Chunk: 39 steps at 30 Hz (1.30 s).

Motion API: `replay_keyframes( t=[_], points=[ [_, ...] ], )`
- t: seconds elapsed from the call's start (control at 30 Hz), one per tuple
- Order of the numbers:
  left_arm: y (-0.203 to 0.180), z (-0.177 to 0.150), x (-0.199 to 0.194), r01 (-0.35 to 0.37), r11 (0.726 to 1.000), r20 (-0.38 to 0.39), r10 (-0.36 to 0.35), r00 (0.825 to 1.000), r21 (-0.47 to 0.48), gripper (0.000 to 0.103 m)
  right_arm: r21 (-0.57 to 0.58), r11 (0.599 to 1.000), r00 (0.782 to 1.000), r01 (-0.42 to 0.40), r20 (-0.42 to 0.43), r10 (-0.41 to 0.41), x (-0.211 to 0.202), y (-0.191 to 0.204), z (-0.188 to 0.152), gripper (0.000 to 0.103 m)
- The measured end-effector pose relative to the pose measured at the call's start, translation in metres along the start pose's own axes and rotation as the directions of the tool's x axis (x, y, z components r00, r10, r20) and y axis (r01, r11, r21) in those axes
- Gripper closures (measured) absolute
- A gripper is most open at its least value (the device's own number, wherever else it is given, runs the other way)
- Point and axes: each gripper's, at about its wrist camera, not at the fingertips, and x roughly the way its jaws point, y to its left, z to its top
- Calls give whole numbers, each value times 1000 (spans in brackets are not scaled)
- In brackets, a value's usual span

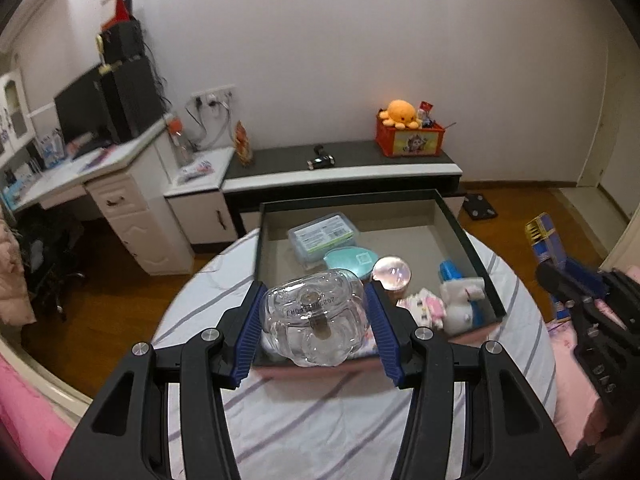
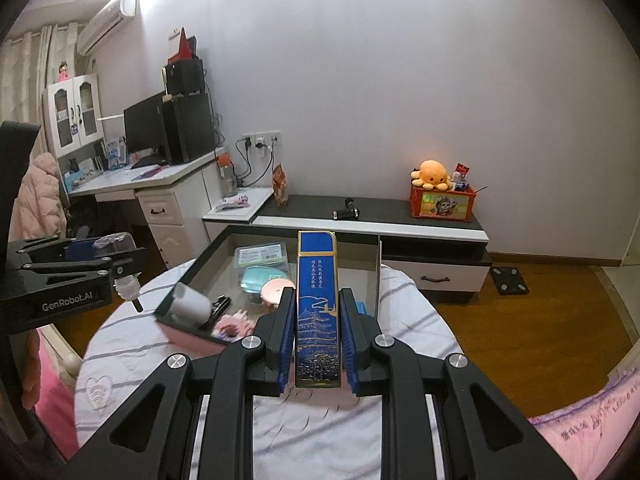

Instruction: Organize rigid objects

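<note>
My left gripper point(image 1: 314, 320) is shut on a clear plastic bottle point(image 1: 314, 318) and holds it above the near edge of a dark open box point(image 1: 460, 226) on the round table. The box holds a blue plastic case point(image 1: 322, 236), a teal tin point(image 1: 350, 262), a pink round tin point(image 1: 392, 272) and small toys point(image 1: 460, 300). My right gripper point(image 2: 318, 340) is shut on a tall blue tin point(image 2: 318, 308) with gold print, upright, over the table just before the box point(image 2: 192, 276). The left gripper point(image 2: 80, 268) with the bottle shows at left in the right wrist view.
The round table point(image 1: 320, 420) has a striped white cloth. A low dark-topped cabinet point(image 1: 340, 164) stands behind with an orange box and plush octopus point(image 1: 400, 114). A desk with a monitor point(image 1: 80, 112) is at left. Pink bedding point(image 2: 592, 432) lies at right.
</note>
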Motion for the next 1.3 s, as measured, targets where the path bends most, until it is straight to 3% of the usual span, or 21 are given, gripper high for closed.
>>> replay_keyframes(
  t=[0.27, 0.47, 0.5, 0.57, 0.6, 0.63, 0.7, 0.77, 0.9, 1.03, 1.3],
  points=[
    [0, 17, 66, 16, 1000, -104, -18, 994, -19, 51, -15, 998, 992, -53, -113, 51, 78, -7, 9, 82],
    [-4, 20, 85, -6, 1000, -147, 6, 989, 1, 51, -5, 998, 990, -68, -123, 67, 98, -9, 13, 82],
    [-4, 19, 88, 0, 1000, -160, -1, 987, -4, 48, -16, 998, 991, -66, -120, 63, 99, -5, 13, 81],
    [-4, 20, 93, 7, 1000, -182, -6, 983, 3, 30, -36, 997, 992, -62, -110, 58, 99, -2, 13, 78],
    [-4, 19, 94, -6, 1000, -181, 8, 983, 12, 15, -36, 997, 993, -61, -107, 57, 99, -1, 13, 64],
    [-5, 19, 93, -32, 999, -169, 36, 985, 26, 8, -33, 998, 994, -59, -98, 55, 98, -1, 14, 44],
    [-8, 18, 90, -83, 995, -141, 90, 986, 55, 8, -32, 999, 997, -41, -73, 38, 95, -2, 16, 29],
    [-9, 18, 87, -89, 994, -133, 96, 986, 62, 7, -38, 999, 998, -27, -59, 25, 90, -4, 17, 29],
    [-6, 18, 82, -37, 998, -138, 43, 989, 49, 6, -21, 999, 998, -26, -65, 25, 88, -8, 20, 29],
    [-9, 16, 73, -73, 995, -108, 79, 991, 67, 4, -9, 1000, 998, -8, -65, 7, 83, -10, 21, 29],
    [-9, 13, 49, -82, 995, -73, 86, 994, 61, 3, -15, 1000, 999, 4, -38, -5, 60, -6, 24, 29]
  ],
)
